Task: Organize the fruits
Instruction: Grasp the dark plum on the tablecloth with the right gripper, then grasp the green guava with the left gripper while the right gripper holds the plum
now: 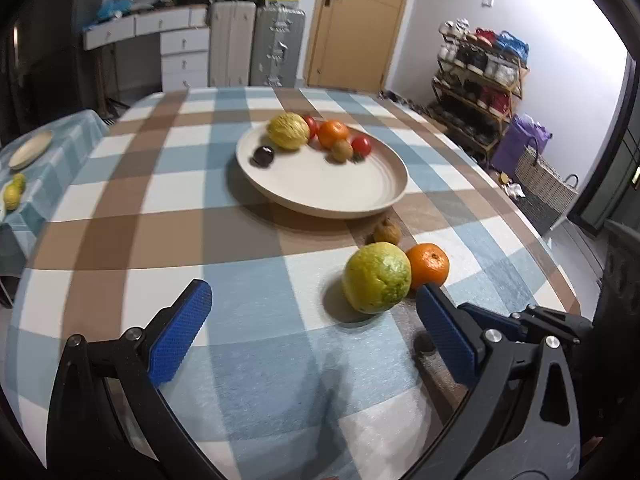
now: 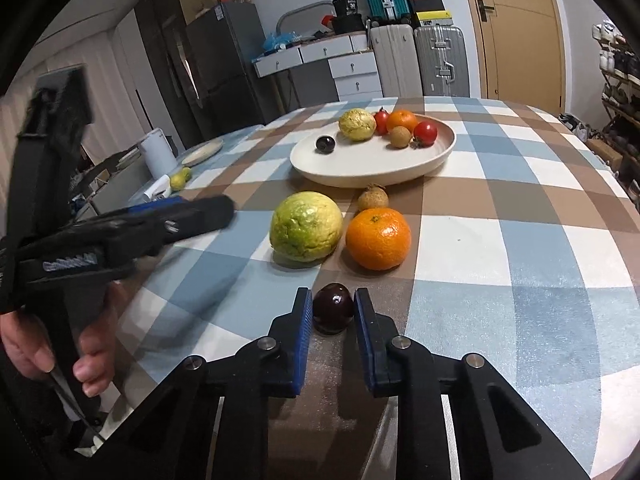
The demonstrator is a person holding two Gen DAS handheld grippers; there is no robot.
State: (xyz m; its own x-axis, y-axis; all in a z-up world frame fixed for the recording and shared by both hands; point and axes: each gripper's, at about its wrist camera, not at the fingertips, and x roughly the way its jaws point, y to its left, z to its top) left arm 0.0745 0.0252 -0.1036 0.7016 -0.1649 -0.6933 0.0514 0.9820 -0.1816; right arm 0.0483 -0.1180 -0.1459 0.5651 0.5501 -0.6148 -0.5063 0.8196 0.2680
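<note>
A cream plate (image 1: pixel 320 196) (image 2: pixel 360 164) on the checked tablecloth holds a yellow fruit, an orange, red tomatoes, a small brown fruit and a dark one. In front of the plate lie a big green-yellow fruit (image 1: pixel 376 278) (image 2: pixel 306 226), an orange (image 1: pixel 428 266) (image 2: pixel 378 238) and a small brown fruit (image 1: pixel 387 232) (image 2: pixel 373 198). My right gripper (image 2: pixel 333 296) is shut on a dark red round fruit (image 2: pixel 333 308) that rests on the cloth just in front of those. My left gripper (image 1: pixel 312 296) (image 2: pixel 200 212) stands open and empty, just short of the green-yellow fruit.
A lower side table at the left carries a small plate (image 1: pixel 30 148) and yellow fruits (image 1: pixel 14 192). A shoe rack (image 1: pixel 480 80) and a wicker basket (image 1: pixel 540 176) stand past the table's right edge. A hand (image 2: pixel 92 360) holds the left gripper's handle.
</note>
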